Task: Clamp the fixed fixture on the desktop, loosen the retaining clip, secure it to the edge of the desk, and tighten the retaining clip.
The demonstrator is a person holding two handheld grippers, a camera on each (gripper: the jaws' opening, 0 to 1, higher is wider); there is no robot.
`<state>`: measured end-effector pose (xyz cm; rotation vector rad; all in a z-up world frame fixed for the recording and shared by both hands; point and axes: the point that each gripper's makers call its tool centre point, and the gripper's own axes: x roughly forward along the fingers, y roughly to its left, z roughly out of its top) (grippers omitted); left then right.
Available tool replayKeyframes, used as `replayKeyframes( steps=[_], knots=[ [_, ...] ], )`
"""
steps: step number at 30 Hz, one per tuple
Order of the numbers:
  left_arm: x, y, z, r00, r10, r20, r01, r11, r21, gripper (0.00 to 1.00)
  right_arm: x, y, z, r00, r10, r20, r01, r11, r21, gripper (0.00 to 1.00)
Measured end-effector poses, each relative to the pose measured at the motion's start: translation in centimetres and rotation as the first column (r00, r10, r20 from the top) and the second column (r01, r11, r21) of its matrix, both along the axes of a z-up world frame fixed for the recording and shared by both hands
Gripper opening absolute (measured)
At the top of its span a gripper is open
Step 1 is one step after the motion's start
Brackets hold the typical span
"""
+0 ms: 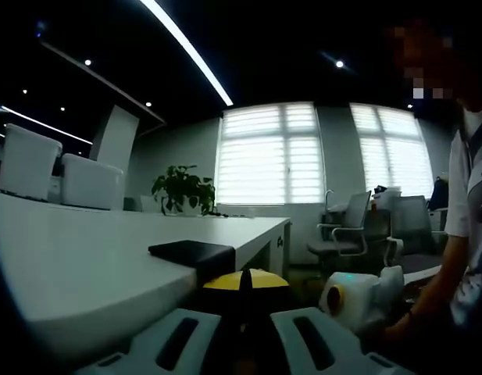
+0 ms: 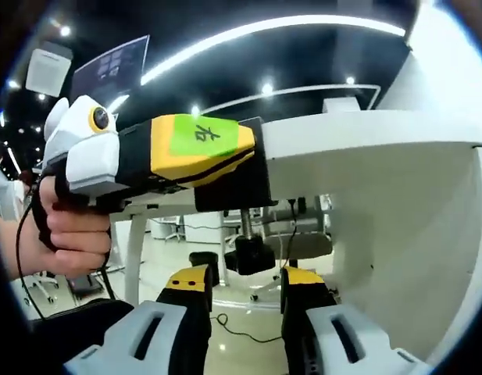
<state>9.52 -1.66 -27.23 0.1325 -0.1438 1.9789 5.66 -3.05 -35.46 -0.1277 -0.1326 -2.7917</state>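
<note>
At the bottom of the left gripper view the left tool point(image 1: 242, 332) rises with its two pale jaws drawn close together on a yellow and black part of the fixture point(image 1: 244, 283), which sits at the near edge of the white table point(image 1: 84, 266) in the lower middle of the frame. A flat black plate point(image 1: 192, 251) of the fixture lies on the table top just above the jaws. Farther back on the table, in the upper left, stand two white bins point(image 1: 57, 172) and a potted plant point(image 1: 182, 190). Bright shuttered windows point(image 1: 326, 152) take up the centre, with grey office chairs point(image 1: 346, 226) below them at the right. The right tool's pale body point(image 1: 358, 297) comes in at the lower right, next to a person's arm point(image 1: 436, 289).

In the right gripper view the right tool point(image 2: 244, 301) points up from the bottom middle, its yellow and black jaws apart on either side of a black knob point(image 2: 252, 256) that hangs on a screw under the table edge point(image 2: 365, 144); whether the jaws touch the knob cannot be told. The left tool's yellow, green and white body point(image 2: 147, 152) crosses the upper left, held by a hand point(image 2: 73, 230), with its front end at the fixture on the table edge. A cable point(image 2: 241, 332) lies on the floor beyond.
</note>
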Motion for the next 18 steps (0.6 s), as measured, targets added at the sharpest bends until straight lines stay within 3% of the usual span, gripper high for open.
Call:
replayKeyframes(
  steps=[10, 18],
  knots=[
    [0.5, 0.2, 0.0, 1.000, -0.010, 0.004, 0.010, 1.000, 0.006, 0.01, -2.0, -0.6, 1.0, 1.000, 0.008, -0.006, -0.009, 0.999, -0.040, 0.32],
    [0.8, 0.4, 0.1, 1.000, -0.015, 0.004, 0.014, 1.000, 0.008, 0.01, -2.0, -0.6, 1.1, 0.998, 0.048, -0.033, -0.049, 0.998, -0.027, 0.28]
  ],
)
